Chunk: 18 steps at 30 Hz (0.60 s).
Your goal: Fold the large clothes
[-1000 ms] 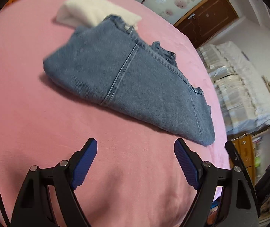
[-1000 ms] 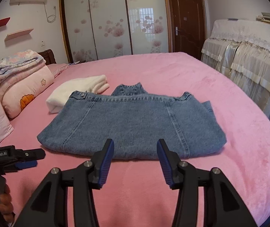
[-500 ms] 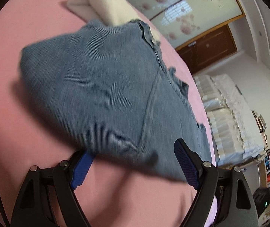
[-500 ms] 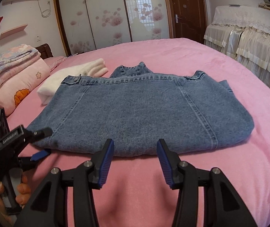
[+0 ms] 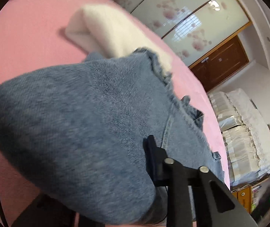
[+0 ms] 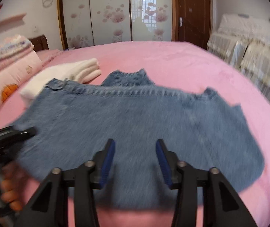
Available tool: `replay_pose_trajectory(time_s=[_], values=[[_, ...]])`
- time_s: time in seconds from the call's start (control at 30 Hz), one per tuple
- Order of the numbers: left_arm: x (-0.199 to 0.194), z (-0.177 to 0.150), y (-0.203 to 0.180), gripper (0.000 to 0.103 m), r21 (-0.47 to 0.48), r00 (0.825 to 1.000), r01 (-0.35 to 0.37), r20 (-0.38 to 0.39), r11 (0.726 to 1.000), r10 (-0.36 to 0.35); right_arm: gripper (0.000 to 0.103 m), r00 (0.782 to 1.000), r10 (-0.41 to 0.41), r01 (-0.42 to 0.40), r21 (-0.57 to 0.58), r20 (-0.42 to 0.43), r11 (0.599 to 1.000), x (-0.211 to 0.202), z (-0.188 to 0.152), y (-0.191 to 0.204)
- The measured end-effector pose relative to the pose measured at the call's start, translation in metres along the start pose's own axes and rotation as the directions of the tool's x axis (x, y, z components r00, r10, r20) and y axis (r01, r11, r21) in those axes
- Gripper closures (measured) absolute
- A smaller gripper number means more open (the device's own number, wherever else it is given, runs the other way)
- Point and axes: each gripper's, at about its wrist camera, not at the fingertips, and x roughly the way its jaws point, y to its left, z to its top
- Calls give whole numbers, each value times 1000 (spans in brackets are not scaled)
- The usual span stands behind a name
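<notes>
Denim jacket (image 6: 138,132), already folded into a flat packet on the pink bed (image 6: 172,60) beside a white folded garment (image 6: 68,71), awaits another fold: left tongs (image 5: 150,170) have just closed on its near edge, right tongs (image 6: 135,162) closing over it without gripping yet.

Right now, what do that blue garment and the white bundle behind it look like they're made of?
The blue garment looks like washed denim: faded blue weave, heavy stitched seams. The white bundle seems soft knit or fleece, matte and plump at its folds; blur leaves that open.
</notes>
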Motion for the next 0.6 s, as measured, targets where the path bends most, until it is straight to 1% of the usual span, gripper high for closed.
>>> replay_pose_trajectory(time_s=[0.07, 0.1, 0.13, 0.17, 0.23, 0.3, 0.37, 0.4, 0.43, 0.47, 0.5, 0.53, 0.57, 0.6], values=[[-13, 0, -17, 89, 72, 999, -22, 38, 997, 19, 90, 998, 23, -25, -35, -66, 999, 21, 4, 2], [-19, 0, -28, 89, 115, 998, -32, 62, 993, 25, 95, 990, 69, -73, -33, -120, 997, 34, 2, 3], [-27, -1, -41, 90, 158, 996, -38, 85, 987, 25, 98, 979, 104, -110, -25, -174, 994, 45, -3, 4], [-32, -1, -52, 90, 191, 995, -37, 98, 981, 19, 100, 976, 106, -115, -35, -191, 993, 52, -8, 6], [-39, -3, -81, 91, 266, 993, -35, 116, 963, 5, 100, 981, 88, -103, -80, -170, 991, 53, -15, 12], [-43, -5, -111, 92, 339, 992, -27, 127, 940, -17, 100, 983, 82, -97, -86, -161, 992, 54, -18, 13], [-44, -10, -146, 92, 421, 991, -16, 128, 907, -42, 100, 980, 119, -127, -43, -160, 991, 56, -19, 6], [-47, -13, -159, 92, 449, 991, -8, 124, 894, -53, 100, 975, 155, -158, -3, -162, 988, 56, -19, -2], [-47, -19, -178, 92, 495, 991, -1, 117, 869, -65, 100, 968, 195, -191, 39, -161, 981, 57, -19, -9], [-49, -24, -191, 92, 523, 991, 0, 115, 852, -71, 100, 956, 246, -233, 94, -157, 968, 57, -19, -19], [-45, -30, -210, 92, 564, 991, 2, 107, 825, -75, 100, 934, 320, -290, 184, -161, 939, 56, -19, -35], [-44, -40, -230, 92, 621, 993, -5, 96, 784, -70, 100, 915, 370, -324, 252, -163, 912, 53, -20, -49], [-40, -50, -246, 92, 664, 994, -14, 92, 748, -62, 100, 903, 402, -343, 310, -151, 887, 47, -23, -63], [-33, -62, -263, 92, 709, 995, -18, 81, 705, -56, 100, 908, 403, -337, 369, -116, 866, 33, -27, -83]])
